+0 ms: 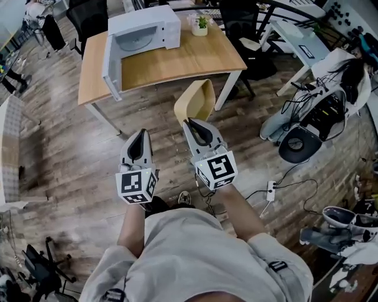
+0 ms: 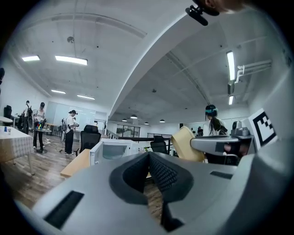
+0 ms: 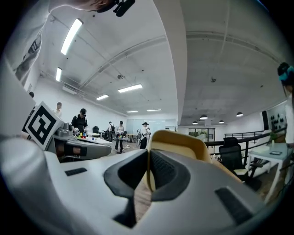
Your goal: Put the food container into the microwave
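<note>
A beige food container [image 1: 196,101] hangs tilted above the wooden floor, its rim pinched in my right gripper [image 1: 190,122], which is shut on it. In the right gripper view the container [image 3: 179,144] rises just past the closed jaws of the right gripper [image 3: 148,158]. My left gripper [image 1: 142,133] is beside it on the left, shut and holding nothing; its left gripper view shows the left gripper [image 2: 149,156] with its jaws together. The white microwave [image 1: 144,32] stands on the wooden table [image 1: 177,59] ahead, door [image 1: 111,65] swung open to the left. It also shows as the microwave [image 2: 115,149] far off.
A small potted plant [image 1: 201,25] sits on the table right of the microwave. Black office chairs [image 1: 88,17] stand behind the table. A white desk [image 1: 301,41], a power strip [image 1: 270,190] with cables and other gear lie to the right. People [image 2: 71,131] stand far off.
</note>
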Demonstrator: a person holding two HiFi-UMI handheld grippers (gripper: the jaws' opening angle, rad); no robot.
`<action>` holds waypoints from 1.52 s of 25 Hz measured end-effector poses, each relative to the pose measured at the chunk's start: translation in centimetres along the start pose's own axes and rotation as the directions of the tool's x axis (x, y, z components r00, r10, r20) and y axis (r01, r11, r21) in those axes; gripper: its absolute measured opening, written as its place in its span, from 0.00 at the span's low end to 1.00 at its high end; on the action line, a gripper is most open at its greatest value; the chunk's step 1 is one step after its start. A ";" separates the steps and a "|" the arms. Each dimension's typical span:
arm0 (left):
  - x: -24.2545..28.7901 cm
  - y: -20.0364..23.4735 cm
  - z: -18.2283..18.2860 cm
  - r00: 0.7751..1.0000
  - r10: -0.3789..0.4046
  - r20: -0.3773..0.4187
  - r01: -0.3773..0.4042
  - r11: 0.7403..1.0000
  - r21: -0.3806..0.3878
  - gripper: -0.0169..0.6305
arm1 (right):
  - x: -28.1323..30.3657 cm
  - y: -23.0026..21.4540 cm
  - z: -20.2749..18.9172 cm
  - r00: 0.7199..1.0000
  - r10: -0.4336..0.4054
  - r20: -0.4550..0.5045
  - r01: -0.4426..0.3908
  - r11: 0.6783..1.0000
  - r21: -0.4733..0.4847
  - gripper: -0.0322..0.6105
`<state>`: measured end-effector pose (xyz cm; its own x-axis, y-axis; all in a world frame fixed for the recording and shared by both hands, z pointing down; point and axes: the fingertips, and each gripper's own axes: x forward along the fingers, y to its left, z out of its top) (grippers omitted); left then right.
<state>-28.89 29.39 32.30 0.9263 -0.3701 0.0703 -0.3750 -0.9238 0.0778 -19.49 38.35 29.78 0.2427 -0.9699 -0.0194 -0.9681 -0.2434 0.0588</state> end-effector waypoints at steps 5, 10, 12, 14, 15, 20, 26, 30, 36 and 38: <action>0.2 -0.8 -2.0 0.999 0.002 -0.052 -0.003 1.000 -0.005 0.04 | -0.4 -0.8 -2.0 1.000 0.022 -0.017 -0.021 0.999 0.037 0.09; 2.2 -0.8 -2.3 0.997 -0.004 -0.072 0.004 1.000 0.004 0.04 | 0.9 -2.4 -3.1 1.000 0.022 -0.022 -0.021 0.998 0.054 0.09; 3.5 -0.4 -2.7 0.997 -0.011 -0.079 0.011 1.000 -0.001 0.04 | 1.7 -3.1 -3.6 1.000 0.011 -0.029 -0.009 0.998 0.060 0.09; 5.1 0.1 -3.1 0.997 -0.021 -0.080 0.020 1.000 -0.008 0.04 | 2.8 -3.7 -4.3 0.999 0.003 -0.041 0.000 0.998 0.062 0.09; 6.0 0.4 -3.3 0.996 -0.026 -0.080 0.026 1.000 -0.012 0.04 | 3.4 -4.0 -4.5 0.999 0.001 -0.046 0.002 0.998 0.058 0.09; 11.2 1.2 -3.3 0.996 -0.054 -0.071 0.053 0.998 -0.024 0.04 | 7.1 -6.7 -5.3 0.997 -0.001 -0.075 0.003 0.999 0.033 0.09; 18.5 5.3 -2.7 0.996 -0.071 -0.061 0.068 0.996 -0.052 0.04 | 14.5 -9.4 -5.7 0.994 0.015 -0.110 -0.015 1.000 0.008 0.09; 22.6 8.0 -2.2 0.994 -0.085 -0.067 0.080 0.994 -0.068 0.04 | 18.8 -10.4 -6.1 0.990 0.028 -0.136 -0.030 1.000 -0.009 0.09; 26.7 10.0 -2.4 0.989 -0.115 -0.089 0.108 0.991 -0.080 0.04 | 23.1 -11.8 -6.5 0.986 0.044 -0.164 -0.051 0.998 -0.037 0.09; 27.9 10.6 -2.6 0.989 -0.109 -0.095 0.100 0.991 -0.089 0.04 | 24.3 -12.4 -6.9 0.983 0.060 -0.173 -0.067 0.997 -0.034 0.09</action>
<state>-7.14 9.54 37.72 0.9540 -0.2563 0.1557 -0.2818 -0.9438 0.1725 -1.13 17.77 35.49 0.1908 -0.9690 0.1567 -0.9796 -0.1777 0.0938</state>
